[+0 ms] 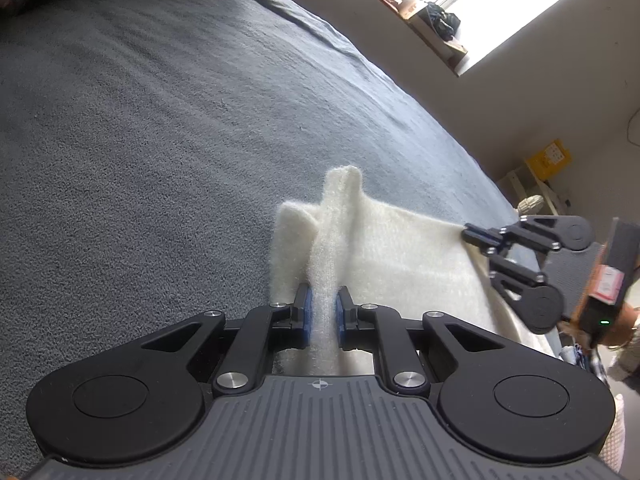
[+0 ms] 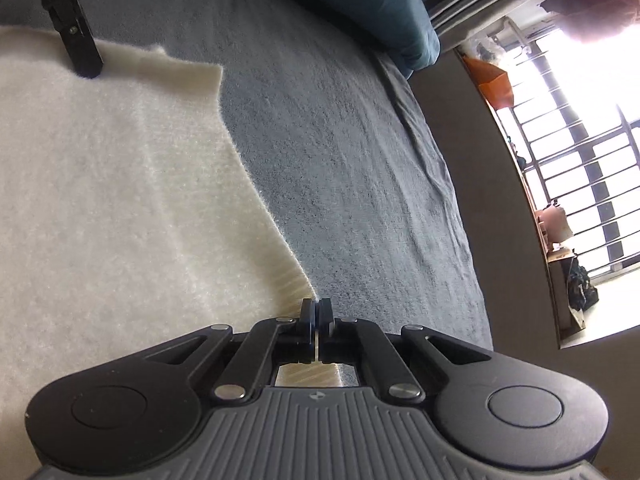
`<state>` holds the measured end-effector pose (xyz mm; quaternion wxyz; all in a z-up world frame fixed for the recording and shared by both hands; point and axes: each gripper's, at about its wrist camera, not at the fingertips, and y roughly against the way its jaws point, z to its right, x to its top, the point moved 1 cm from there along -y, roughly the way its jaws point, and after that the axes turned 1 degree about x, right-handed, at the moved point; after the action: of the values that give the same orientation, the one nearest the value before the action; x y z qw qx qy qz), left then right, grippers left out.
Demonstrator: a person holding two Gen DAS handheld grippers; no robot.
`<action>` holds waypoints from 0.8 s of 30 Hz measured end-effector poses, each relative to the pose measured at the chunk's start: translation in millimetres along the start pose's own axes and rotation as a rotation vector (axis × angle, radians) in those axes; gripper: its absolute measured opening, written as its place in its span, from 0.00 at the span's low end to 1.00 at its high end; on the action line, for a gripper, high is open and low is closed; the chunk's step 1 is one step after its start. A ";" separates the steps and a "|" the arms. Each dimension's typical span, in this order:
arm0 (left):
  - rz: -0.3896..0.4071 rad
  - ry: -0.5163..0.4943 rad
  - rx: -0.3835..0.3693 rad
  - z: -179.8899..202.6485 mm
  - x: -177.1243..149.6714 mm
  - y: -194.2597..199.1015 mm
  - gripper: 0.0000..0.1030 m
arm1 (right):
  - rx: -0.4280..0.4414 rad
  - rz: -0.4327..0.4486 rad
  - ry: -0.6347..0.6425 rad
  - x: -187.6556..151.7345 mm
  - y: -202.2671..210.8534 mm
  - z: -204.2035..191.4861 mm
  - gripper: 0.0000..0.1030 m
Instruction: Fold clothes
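Observation:
A fuzzy white knit garment [image 1: 392, 256] lies on a grey-blue bed cover [image 1: 140, 140]. My left gripper [image 1: 323, 312] is shut on a raised ridge of the garment's edge. In the left wrist view my right gripper [image 1: 470, 234] is at the garment's far right edge, jaws together on the fabric. In the right wrist view the garment [image 2: 112, 184] spreads over the left, and my right gripper [image 2: 317, 312] is shut on its ribbed hem corner. The left gripper's finger [image 2: 82, 52] touches the garment at the top left.
The bed cover [image 2: 360, 184] stretches ahead in the right wrist view, with a teal pillow [image 2: 384, 8] at its far end. A barred window [image 2: 568, 152] and a wall lie to the right. A shelf with clutter [image 1: 432, 20] stands beyond the bed.

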<state>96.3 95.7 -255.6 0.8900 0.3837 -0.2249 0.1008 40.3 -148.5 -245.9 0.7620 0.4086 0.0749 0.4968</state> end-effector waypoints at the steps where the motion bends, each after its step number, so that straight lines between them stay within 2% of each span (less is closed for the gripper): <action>1: 0.002 -0.002 0.001 0.5 0.1 -0.3 0.12 | 0.004 -0.011 -0.010 -1.8 -8.8 -2.2 0.00; 5: 0.004 -0.005 0.006 1.8 0.3 -1.1 0.12 | 0.040 -0.022 -0.148 -5.8 -26.0 -0.7 0.01; 6: 0.004 -0.005 0.006 2.0 0.7 -1.4 0.12 | 0.070 -0.014 -0.236 -7.3 -23.2 10.5 0.02; 7: 0.002 -0.008 0.007 2.2 1.0 -1.5 0.12 | 0.126 0.006 -0.378 -13.4 -17.1 30.4 0.03; 10: 0.000 -0.015 0.010 2.9 1.7 -2.0 0.12 | 0.171 0.024 -0.752 -45.2 -3.6 88.4 0.14; 12: -0.001 -0.018 0.010 3.4 2.0 -2.4 0.12 | 0.137 0.039 -0.952 -75.0 11.2 124.1 0.15; 14: -0.001 -0.019 0.013 4.8 2.5 -3.0 0.12 | 0.087 0.037 -1.054 -102.7 26.1 148.1 0.16; 17: 0.000 -0.021 0.016 5.5 1.9 -3.0 0.12 | 0.086 0.017 -1.056 -128.1 45.3 157.7 0.16; 19: 0.001 -0.020 0.017 5.5 1.7 -3.1 0.13 | 0.112 -0.019 -1.013 -134.0 48.3 153.9 0.16; 21: 0.003 -0.017 0.017 6.3 1.6 -3.9 0.13 | 0.137 -0.063 -0.976 -135.9 48.4 145.5 0.21; 23: 0.004 -0.018 0.020 9.3 2.6 -5.8 0.13 | 0.143 -0.093 -0.956 -138.4 44.2 136.5 0.47; 24: 0.004 -0.018 0.021 9.6 1.8 -5.5 0.12 | 0.143 -0.108 -0.961 -140.6 40.4 132.5 0.51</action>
<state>96.7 84.9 -252.4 0.8836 0.3935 -0.2327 0.1015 11.5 -329.2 -172.1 0.7049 0.6388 -0.2303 0.2052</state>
